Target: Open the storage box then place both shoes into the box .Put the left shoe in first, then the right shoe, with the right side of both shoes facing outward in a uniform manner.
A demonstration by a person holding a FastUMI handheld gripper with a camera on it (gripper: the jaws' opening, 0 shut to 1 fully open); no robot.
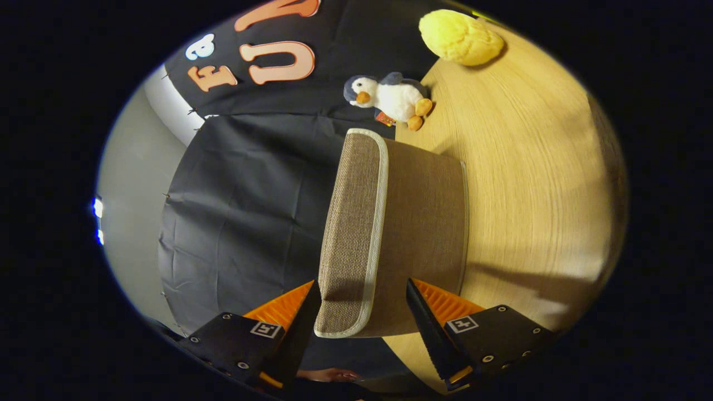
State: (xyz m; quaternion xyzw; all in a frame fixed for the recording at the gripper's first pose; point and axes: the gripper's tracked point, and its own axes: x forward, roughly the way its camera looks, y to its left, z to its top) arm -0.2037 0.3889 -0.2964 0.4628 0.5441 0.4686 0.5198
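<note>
We see the gripper (363,303) spread wide, its 2 fingers straddling the near end of the woven fabric box (412,223) without pressing it. The box's pale-trimmed lid (356,223) is closed. It sits on a wood-grain table (535,184); beyond lie a plush penguin (390,97) and a fuzzy yellow toy (459,38).

Pretty dim overall, with warm light thrown across the table (529,167), brightest toward its far side. A soft shadow is cast past the box (401,223). Heavy fisheye bending is seen at the edges, and the table grain is smeared there.
</note>
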